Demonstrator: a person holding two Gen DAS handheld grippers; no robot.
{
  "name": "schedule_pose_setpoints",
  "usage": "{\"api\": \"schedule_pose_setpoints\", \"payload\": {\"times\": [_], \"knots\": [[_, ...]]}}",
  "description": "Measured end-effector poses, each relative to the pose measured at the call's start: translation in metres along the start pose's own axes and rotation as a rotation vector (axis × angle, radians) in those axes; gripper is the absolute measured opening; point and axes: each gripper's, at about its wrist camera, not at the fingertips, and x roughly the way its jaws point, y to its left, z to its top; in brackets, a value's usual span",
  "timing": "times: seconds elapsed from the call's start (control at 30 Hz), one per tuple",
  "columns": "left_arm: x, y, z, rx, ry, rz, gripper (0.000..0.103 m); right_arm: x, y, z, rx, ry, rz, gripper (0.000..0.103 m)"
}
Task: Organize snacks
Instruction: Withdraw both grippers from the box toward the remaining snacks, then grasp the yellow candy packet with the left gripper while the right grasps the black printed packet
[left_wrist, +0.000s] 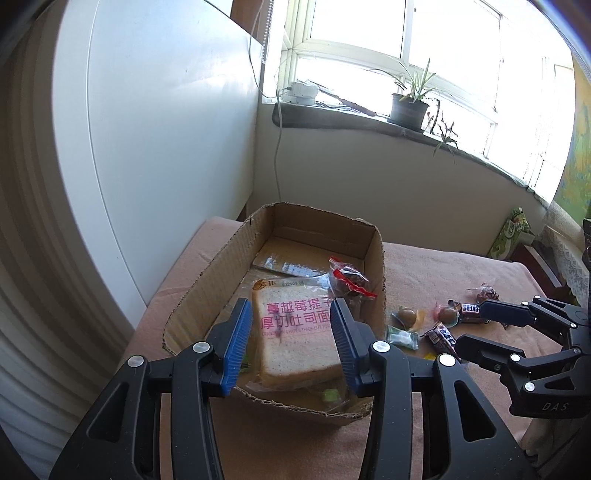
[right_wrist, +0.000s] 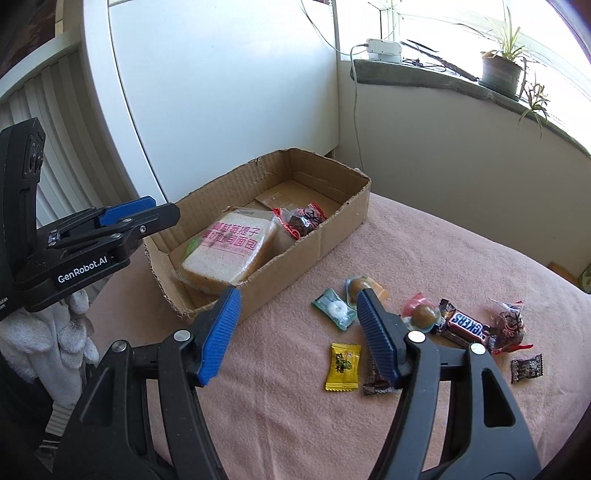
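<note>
A cardboard box (left_wrist: 207, 280) (right_wrist: 325, 236) stands on the pink cloth. In it lie a bagged toast loaf (left_wrist: 295, 332) (right_wrist: 229, 251) and a red-trimmed clear snack bag (left_wrist: 349, 278) (right_wrist: 301, 219). My left gripper (left_wrist: 290, 314) (right_wrist: 147, 210) is open and empty above the box's near end, over the loaf. My right gripper (right_wrist: 297, 295) (left_wrist: 469, 323) is open and empty above the cloth beside the box. Loose snacks lie right of the box: a green candy (right_wrist: 334, 308), a yellow candy (right_wrist: 343, 365), a Snickers bar (right_wrist: 467, 326) (left_wrist: 469, 308), and round brown sweets (right_wrist: 423, 315).
The pink cloth covers the table (right_wrist: 443, 424). A white panel (right_wrist: 221, 92) stands behind the box. A windowsill with a potted plant (left_wrist: 408, 109) and a white adapter (left_wrist: 301, 92) runs along the back. A white-gloved hand (right_wrist: 48, 343) holds the left gripper.
</note>
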Motion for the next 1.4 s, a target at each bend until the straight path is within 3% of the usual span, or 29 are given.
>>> {"api": "schedule_pose_setpoints", "payload": {"times": [0.4,0.83,1.0,1.23,1.4], "knots": [[-0.003,-0.055,-0.017,0.049,0.035,-0.099,0.043,-0.046,-0.096,-0.045,0.163,0.008,-0.135,0.068],[0.023,-0.108,-0.049,0.078,0.152,-0.196,0.043,-0.069,-0.174,-0.091,0.278,0.042,-0.238,0.068],[0.036,-0.118,-0.06,0.071,0.203,-0.214,0.043,-0.059,-0.199,-0.097,0.314,0.067,-0.23,0.068],[0.05,-0.121,-0.068,0.062,0.253,-0.225,0.043,-0.025,-0.229,-0.099,0.404,0.143,-0.114,0.067],[0.058,-0.122,-0.069,0.062,0.271,-0.234,0.039,-0.009,-0.244,-0.096,0.469,0.153,-0.108,0.053]]}}
